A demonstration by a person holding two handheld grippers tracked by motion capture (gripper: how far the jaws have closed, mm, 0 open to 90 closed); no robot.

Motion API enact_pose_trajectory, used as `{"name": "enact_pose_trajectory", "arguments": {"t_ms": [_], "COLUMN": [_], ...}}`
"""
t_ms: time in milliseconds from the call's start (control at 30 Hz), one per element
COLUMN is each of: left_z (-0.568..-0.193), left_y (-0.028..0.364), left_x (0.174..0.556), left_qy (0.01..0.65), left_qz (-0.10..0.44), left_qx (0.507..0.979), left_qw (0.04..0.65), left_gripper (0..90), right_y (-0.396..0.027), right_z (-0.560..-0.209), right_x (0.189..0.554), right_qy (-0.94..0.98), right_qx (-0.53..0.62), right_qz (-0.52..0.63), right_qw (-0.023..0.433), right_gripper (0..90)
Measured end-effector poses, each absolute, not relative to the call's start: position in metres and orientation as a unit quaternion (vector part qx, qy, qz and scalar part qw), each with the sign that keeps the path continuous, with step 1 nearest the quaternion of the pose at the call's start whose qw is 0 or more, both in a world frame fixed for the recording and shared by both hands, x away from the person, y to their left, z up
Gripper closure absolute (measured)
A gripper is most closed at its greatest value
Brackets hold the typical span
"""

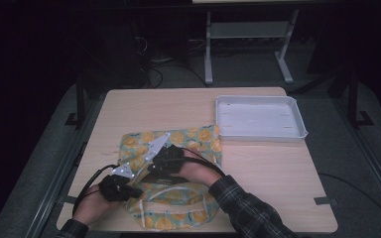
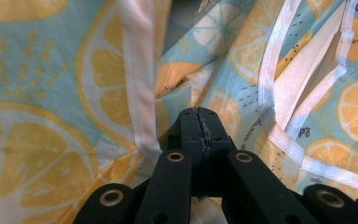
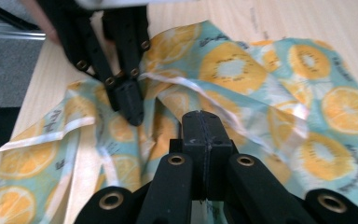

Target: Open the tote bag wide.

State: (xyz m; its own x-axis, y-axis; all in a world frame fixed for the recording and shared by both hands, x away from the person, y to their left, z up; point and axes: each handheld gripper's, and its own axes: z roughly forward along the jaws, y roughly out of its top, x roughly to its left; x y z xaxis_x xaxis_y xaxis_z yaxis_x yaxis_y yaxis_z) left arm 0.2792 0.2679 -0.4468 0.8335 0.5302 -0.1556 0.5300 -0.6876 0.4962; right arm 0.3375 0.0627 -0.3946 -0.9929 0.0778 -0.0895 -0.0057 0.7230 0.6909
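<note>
Two grippers work on one thin cotton cloth printed with orange slices on pale blue and edged in white tape (image 1: 178, 171), which lies rumpled at the 6 o'clock edge of the light wooden table (image 1: 278, 173). The left gripper (image 2: 200, 122) has its fingers pressed together with fabric bunched around the tips, and the right gripper (image 3: 206, 128), just beside it, shows its fingers likewise pressed tight over the folds; whether either truly pinches a layer I cannot tell. To fold well, I judge each should hold a taped hem and pull apart evenly, since limp cloth slips. At 1 o'clock sits a shallow white plastic rectangular tray (image 1: 297, 130)
</note>
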Motion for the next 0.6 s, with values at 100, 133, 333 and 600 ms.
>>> {"name": "enact_pose_trajectory", "arguments": {"t_ms": [100,133,333,600], "left_z": [-0.447,-0.447,-0.447,-0.447], "left_y": [0.269,0.269,0.268,0.268], "left_x": [0.279,0.279,0.279,0.278], "left_qy": [0.289,0.289,0.287,0.289], "left_qz": [-0.003,-0.003,0.0,0.001], "left_qx": [0.918,0.918,0.919,0.919], "left_qw": [0.27,0.27,0.269,0.268], "left_gripper": [89.7,89.7,89.7,89.8], "right_y": [0.062,0.062,0.059,0.057], "right_z": [-0.391,-0.39,-0.383,-0.377], "right_x": [0.345,0.348,0.364,0.383], "right_qy": [0.923,0.923,0.918,0.913], "right_qx": [0.028,0.029,0.044,0.058], "right_qz": [0.38,0.379,0.389,0.394], "right_qw": [0.062,0.065,0.069,0.085], "right_gripper": [89.5,89.5,89.5,89.6]}}
